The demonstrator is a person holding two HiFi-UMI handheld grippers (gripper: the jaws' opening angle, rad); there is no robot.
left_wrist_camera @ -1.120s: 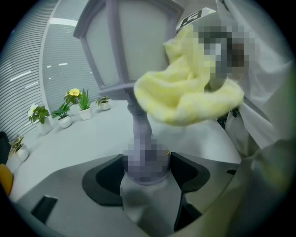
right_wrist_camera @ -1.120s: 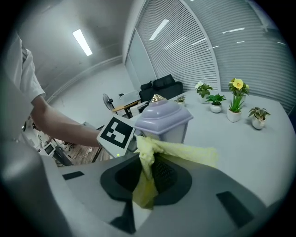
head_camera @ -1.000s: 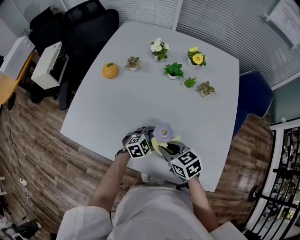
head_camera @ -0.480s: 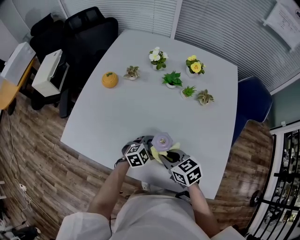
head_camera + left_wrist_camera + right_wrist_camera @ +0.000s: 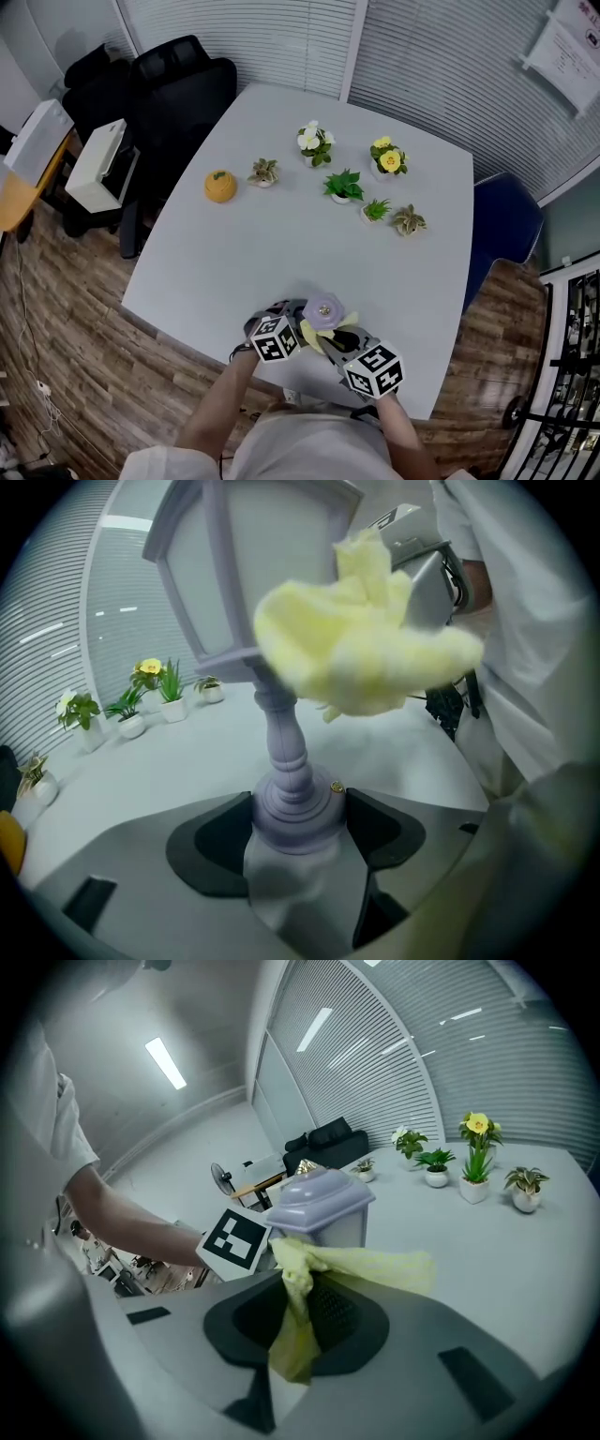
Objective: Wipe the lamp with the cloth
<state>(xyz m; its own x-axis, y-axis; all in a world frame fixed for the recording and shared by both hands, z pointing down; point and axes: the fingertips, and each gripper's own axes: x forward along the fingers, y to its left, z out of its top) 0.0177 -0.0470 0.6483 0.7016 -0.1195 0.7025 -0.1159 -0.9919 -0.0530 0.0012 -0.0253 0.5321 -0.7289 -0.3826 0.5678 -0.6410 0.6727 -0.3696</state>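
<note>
Near the worktop's (image 5: pixel 281 225) near edge, my left tongs (image 5: pixel 298 823) are clamped on the lilac lamp's (image 5: pixel 281 733) base, while my right tongs (image 5: pixel 300 1321) pinch the yellow cloth (image 5: pixel 375 1265) against its lantern head.

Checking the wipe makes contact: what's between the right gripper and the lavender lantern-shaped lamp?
A crumpled yellow cloth, pinched by the right gripper, lies up against the lavender lantern-shaped lamp; the right gripper view shows it.

Bare tabletop (image 5: pixel 281 234) lies open between the lamp (image 5: pixel 323 309) and the far row of plants (image 5: pixel 344 186).
</note>
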